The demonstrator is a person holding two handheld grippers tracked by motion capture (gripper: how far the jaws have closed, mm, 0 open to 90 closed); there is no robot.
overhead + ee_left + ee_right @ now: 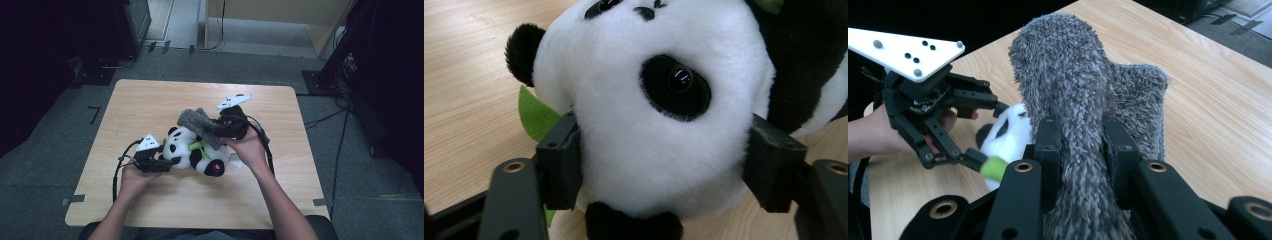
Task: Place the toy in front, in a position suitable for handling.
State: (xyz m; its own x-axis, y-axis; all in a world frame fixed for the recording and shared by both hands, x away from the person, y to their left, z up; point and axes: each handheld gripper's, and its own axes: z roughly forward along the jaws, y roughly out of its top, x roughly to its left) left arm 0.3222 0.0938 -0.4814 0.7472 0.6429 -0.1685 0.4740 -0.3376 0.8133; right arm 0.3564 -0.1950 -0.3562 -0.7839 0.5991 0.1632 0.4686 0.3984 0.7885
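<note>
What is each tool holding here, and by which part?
The left tool clamps the plush panda by its head. The right tool is shut on the fuzzy grey cloth, pinching a bunched fold of it.

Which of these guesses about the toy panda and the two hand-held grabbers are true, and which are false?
1. The left gripper has its jaws around the panda's head. True.
2. The right gripper is empty. False: it pinches a grey fuzzy cloth.
3. The panda lies on a wooden table. True.
4. The grey fuzzy cloth lies flat on the floor. False: it is held up over the panda.
</note>
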